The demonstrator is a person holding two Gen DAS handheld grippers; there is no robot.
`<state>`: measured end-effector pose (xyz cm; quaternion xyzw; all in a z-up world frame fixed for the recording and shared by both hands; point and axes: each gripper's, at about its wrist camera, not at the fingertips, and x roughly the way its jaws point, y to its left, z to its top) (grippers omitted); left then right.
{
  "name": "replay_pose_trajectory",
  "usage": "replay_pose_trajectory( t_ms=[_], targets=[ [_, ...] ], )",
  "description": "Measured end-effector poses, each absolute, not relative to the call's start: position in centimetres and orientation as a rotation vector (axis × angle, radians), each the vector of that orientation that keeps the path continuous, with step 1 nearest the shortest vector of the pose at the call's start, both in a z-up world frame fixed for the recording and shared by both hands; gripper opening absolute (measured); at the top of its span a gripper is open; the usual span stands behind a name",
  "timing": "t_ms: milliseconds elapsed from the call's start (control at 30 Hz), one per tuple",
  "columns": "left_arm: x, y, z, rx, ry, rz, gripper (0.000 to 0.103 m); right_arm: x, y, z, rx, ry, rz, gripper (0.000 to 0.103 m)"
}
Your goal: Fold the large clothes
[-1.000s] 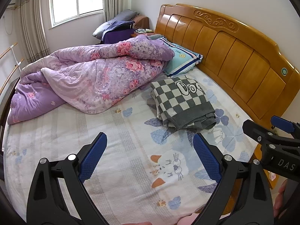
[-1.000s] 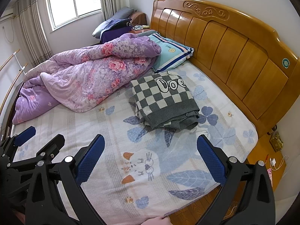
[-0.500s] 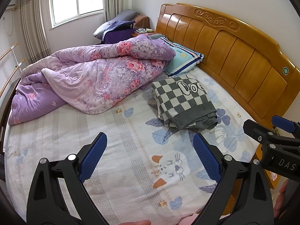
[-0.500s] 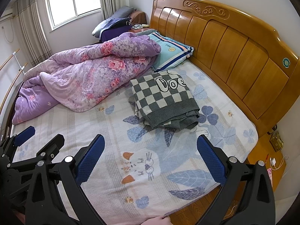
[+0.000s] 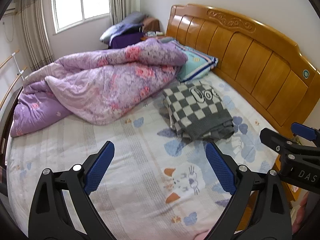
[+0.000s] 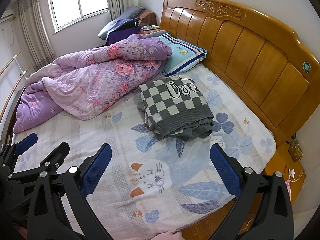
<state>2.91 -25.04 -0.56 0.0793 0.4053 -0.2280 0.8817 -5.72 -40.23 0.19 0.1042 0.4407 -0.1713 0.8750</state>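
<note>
A grey and white checkered sweater lies folded in a neat stack on the bed sheet, near the headboard; it also shows in the right wrist view. My left gripper is open and empty, held above the sheet, well short of the sweater. My right gripper is open and empty, also above the sheet in front of the sweater. The right gripper shows at the right edge of the left wrist view, and the left gripper at the left edge of the right wrist view.
A crumpled purple floral quilt covers the far left of the bed. A striped teal pillow lies beside the wooden headboard. A nightstand stands at the right of the bed. A window is at the back.
Both views have shifted slightly; the sweater sits a little farther right in the left wrist view. The grippers stay open and the sweater has not moved.
</note>
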Motion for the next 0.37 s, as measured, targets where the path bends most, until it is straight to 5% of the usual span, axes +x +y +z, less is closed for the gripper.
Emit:
replay_pose_trajectory(
  t_ms=[33, 367],
  targets=[
    [2.9, -24.8, -0.4, 0.174, 0.826, -0.477, 0.084, -5.6, -40.3, 0.1, 0.217, 0.921, -0.356, 0.095],
    [3.5, -25.1, -0.8, 0.229, 0.844, -0.513, 0.083, -4.5, -40.6, -0.4, 0.216, 0.935, -0.356, 0.095]
  ],
)
